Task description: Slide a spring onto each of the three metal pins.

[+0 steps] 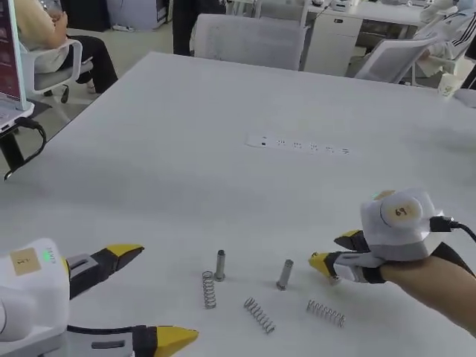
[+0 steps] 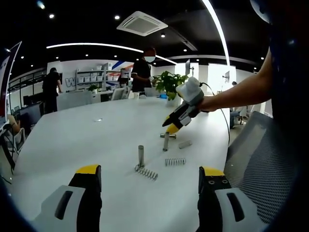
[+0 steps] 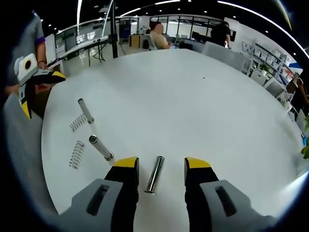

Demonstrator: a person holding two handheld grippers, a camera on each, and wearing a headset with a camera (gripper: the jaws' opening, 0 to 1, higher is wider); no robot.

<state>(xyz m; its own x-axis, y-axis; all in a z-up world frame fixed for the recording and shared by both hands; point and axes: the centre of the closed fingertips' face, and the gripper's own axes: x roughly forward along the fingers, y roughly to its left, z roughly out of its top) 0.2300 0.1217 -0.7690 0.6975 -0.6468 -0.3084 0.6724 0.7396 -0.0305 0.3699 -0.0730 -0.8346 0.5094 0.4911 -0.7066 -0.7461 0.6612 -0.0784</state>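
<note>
Two metal pins (image 1: pixel 220 265) (image 1: pixel 285 274) stand upright on the white table (image 1: pixel 223 149). A third pin (image 3: pixel 154 174) lies flat between the jaws of my right gripper (image 3: pixel 157 162), which is open around it without gripping. Three springs (image 1: pixel 209 289) (image 1: pixel 259 314) (image 1: pixel 326 312) lie loose near the upright pins. In the head view my right gripper (image 1: pixel 332 251) rests low on the table just right of the pins. My left gripper (image 1: pixel 149 296) stands open and holds nothing at the near left, and its own view looks across the springs (image 2: pixel 146 172) at the pins (image 2: pixel 141 155).
A flush power strip (image 1: pixel 297 145) sits in the table's middle. Office chairs (image 1: pixel 245 41) and seated people (image 1: pixel 52 37) line the far side, and a laptop (image 1: pixel 11 67) stands at the far left.
</note>
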